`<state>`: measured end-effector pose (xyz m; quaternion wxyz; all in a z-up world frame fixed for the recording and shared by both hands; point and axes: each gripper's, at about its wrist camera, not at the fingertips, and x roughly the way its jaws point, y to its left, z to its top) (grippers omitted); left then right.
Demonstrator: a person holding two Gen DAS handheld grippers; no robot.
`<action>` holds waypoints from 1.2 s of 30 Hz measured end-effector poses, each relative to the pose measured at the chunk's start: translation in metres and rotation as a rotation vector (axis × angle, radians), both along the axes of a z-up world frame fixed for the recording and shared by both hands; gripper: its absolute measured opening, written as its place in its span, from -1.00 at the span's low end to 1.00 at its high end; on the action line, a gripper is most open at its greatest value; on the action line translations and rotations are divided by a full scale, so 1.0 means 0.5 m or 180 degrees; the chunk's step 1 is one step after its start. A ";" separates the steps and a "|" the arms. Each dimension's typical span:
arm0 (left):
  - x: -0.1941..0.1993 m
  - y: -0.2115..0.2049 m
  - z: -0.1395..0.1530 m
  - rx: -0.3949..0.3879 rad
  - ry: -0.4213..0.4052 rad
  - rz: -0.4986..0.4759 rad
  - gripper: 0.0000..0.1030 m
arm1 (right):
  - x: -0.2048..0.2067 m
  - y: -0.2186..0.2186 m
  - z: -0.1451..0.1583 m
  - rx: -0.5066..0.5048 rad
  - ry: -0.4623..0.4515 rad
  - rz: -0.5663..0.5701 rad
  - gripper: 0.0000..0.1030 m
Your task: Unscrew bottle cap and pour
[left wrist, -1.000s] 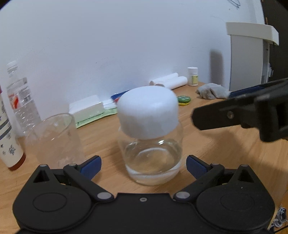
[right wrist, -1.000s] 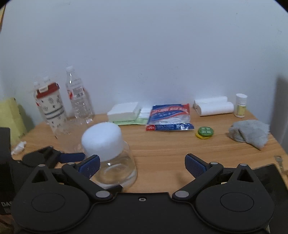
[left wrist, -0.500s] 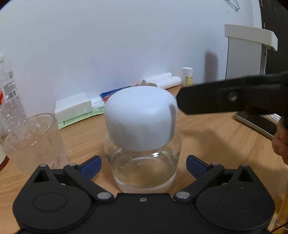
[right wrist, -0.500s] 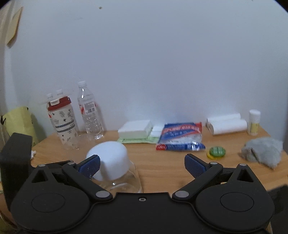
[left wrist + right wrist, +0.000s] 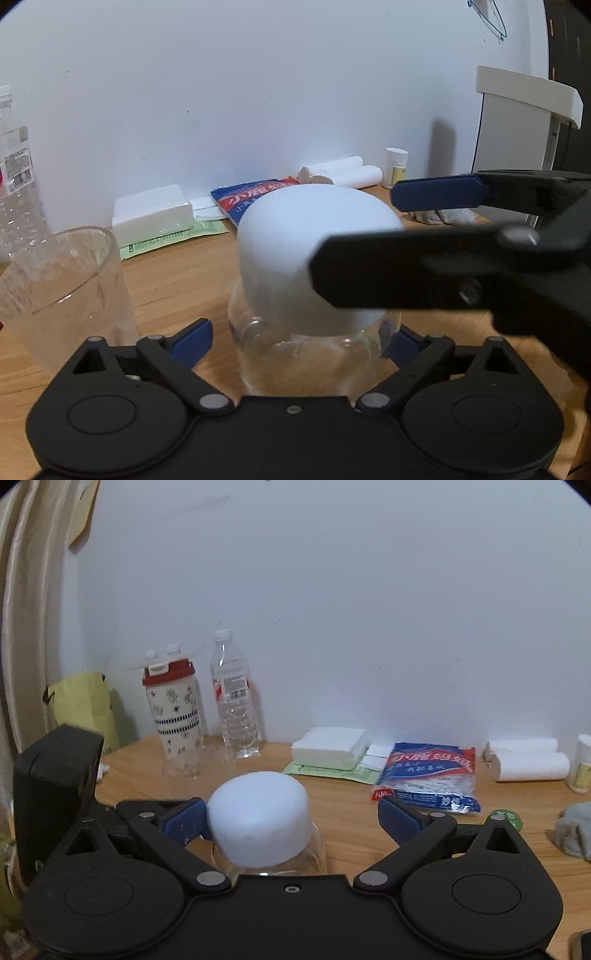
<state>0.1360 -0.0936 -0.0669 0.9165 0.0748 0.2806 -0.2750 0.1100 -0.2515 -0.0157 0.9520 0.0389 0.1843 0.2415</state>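
Since half a second ago the right claw (image 5: 373,240) has come in from the right and now brackets the white cap (image 5: 317,236) in the left wrist view; one blue-padded finger (image 5: 436,192) lies behind the cap, the black finger crosses in front of it. Left camera has closed in on the jar (image 5: 314,354), which now fills the gap between the left claw (image 5: 297,338) fingers.

Left claw: fingers apart, one pad on each side of the jar's glass body; contact with the glass cannot be told. Right claw: fingers apart in the right wrist view, left pad (image 5: 184,821) just beside the cap (image 5: 258,823), right pad well clear of it.

Jar (image 5: 269,860) stands upright on the wooden worktop (image 5: 351,834) near its front edge, cap on, clear liquid low in the body.

Clear glass (image 5: 62,291) stands on the worktop just left of the jar.

Along the back edge by the wall: patterned cup with red lid (image 5: 173,709), plastic water bottle (image 5: 234,701), white box (image 5: 330,747) on a green sheet, blue and red packet (image 5: 428,775), white rolls (image 5: 524,760), small white pill bottle (image 5: 396,167). Grey cloth (image 5: 574,830) lies at the right edge, a green lid (image 5: 506,818) just left of it.
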 end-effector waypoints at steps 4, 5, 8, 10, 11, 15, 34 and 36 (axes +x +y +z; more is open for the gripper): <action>0.005 -0.011 -0.003 0.0075 0.0041 -0.0045 0.64 | 0.022 -0.017 0.000 0.0198 0.0171 0.0113 0.96; 0.006 -0.012 -0.004 0.0081 0.0054 -0.0057 0.63 | 0.029 -0.024 -0.001 0.0291 0.0245 0.0134 0.94; 0.013 -0.010 -0.003 0.0051 0.0094 -0.0062 0.63 | 0.041 -0.042 -0.005 0.0494 0.0370 0.0176 0.92; 0.018 -0.008 -0.003 0.0021 0.0114 -0.0059 0.62 | 0.043 -0.048 -0.009 0.0546 0.0382 0.0192 0.92; 0.018 -0.009 -0.003 0.0031 0.0115 -0.0064 0.61 | 0.044 -0.050 -0.011 0.0572 0.0392 0.0205 0.92; 0.020 -0.014 -0.003 0.0074 0.0116 -0.0080 0.54 | 0.045 -0.049 -0.015 0.0579 0.0388 0.0299 0.83; 0.023 -0.013 0.010 -0.0026 0.0089 -0.0219 0.53 | 0.029 -0.040 -0.023 0.0443 0.0149 0.0592 0.44; 0.022 -0.014 0.012 -0.0056 0.0066 -0.0252 0.53 | 0.028 -0.047 -0.025 0.0473 0.0122 0.0628 0.44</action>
